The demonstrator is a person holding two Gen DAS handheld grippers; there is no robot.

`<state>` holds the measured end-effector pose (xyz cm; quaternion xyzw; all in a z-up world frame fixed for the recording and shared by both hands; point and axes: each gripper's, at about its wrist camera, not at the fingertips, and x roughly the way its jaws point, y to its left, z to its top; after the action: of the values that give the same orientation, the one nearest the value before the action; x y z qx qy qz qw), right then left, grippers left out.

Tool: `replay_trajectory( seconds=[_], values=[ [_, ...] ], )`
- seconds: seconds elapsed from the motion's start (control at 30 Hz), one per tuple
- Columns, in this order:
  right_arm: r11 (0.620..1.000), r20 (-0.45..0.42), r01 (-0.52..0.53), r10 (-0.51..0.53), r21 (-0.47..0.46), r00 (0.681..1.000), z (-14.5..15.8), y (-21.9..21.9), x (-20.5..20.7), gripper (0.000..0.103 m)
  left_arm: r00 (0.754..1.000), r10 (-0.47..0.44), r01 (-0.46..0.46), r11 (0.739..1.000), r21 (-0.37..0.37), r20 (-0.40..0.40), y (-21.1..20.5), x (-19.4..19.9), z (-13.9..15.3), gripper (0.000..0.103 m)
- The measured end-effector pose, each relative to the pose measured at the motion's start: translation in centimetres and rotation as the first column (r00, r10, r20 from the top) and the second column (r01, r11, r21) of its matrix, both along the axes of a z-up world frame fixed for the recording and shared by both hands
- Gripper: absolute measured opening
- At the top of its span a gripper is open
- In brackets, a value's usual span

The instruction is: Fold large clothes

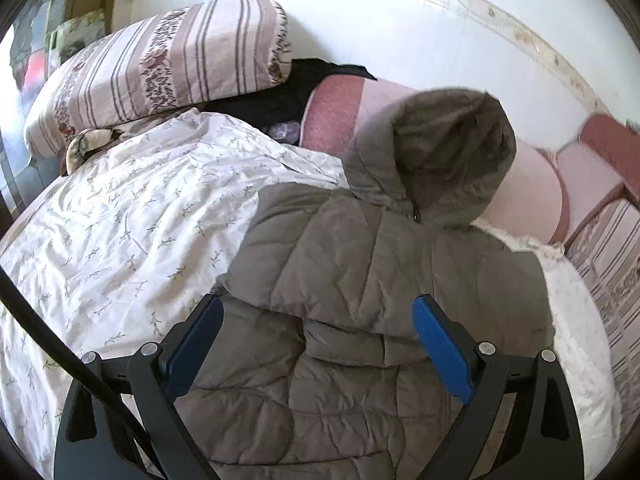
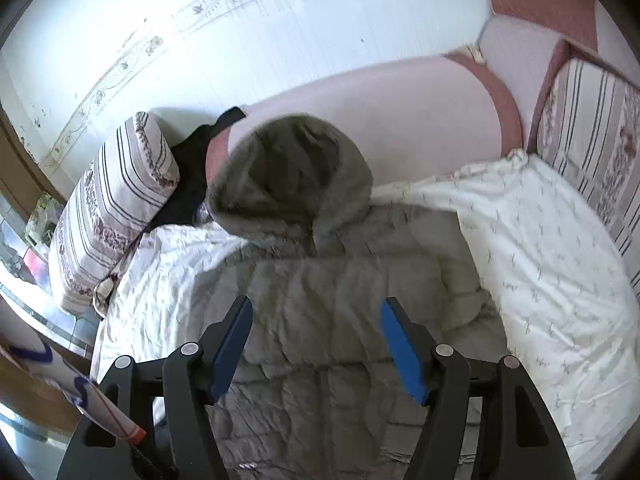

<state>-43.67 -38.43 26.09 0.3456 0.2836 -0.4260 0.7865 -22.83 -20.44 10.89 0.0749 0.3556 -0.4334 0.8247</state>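
Grey puffer jacket (image 1: 360,280) lies lengthwise on the bed (image 1: 120,220), hood toward the far edge, directly beneath both wide, empty grippers, left gripper (image 1: 318,320) and right gripper (image 2: 316,322).

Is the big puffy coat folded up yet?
Partly. The grey coat lies zipped on the white quilt, sides apparently tucked in. Both the left gripper and right gripper hover open, holding nothing. The hood still sticks out, unfolded.

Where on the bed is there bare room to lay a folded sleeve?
Free: white sprigged sheet between grey hooded puffer jacket and striped pillow; more sheet right of the jacket. Crowded: around the hood, by black cloth.
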Motion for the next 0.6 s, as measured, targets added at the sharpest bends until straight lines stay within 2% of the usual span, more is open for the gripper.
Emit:
replay_trajectory(
  seconds=[0.17,0.3,0.43,0.6],
  values=[
    [0.999,-0.025,0.006,-0.007,-0.043,1.000,3.4,-1.4,3.7,0.073,0.999,0.031,-0.031,0.999,-0.017,-0.010,1.1,1.7,0.6,0.095],
    [0.999,-0.018,0.018,-0.018,-0.040,1.000,4.7,-3.8,6.7,0.075,0.997,0.070,-0.071,0.997,-0.016,-0.029,1.6,3.3,0.5,0.095],
    [0.998,0.028,0.059,-0.059,-0.010,0.998,4.5,-7.4,9.0,0.076,0.994,0.109,-0.109,0.994,0.002,-0.019,1.7,4.2,0.2,0.095],
    [0.988,0.115,0.131,-0.139,0.076,0.984,2.2,-13.1,10.5,0.077,0.994,0.111,-0.111,0.994,0.019,0.015,1.2,4.2,0.0,0.095]
  ],
)
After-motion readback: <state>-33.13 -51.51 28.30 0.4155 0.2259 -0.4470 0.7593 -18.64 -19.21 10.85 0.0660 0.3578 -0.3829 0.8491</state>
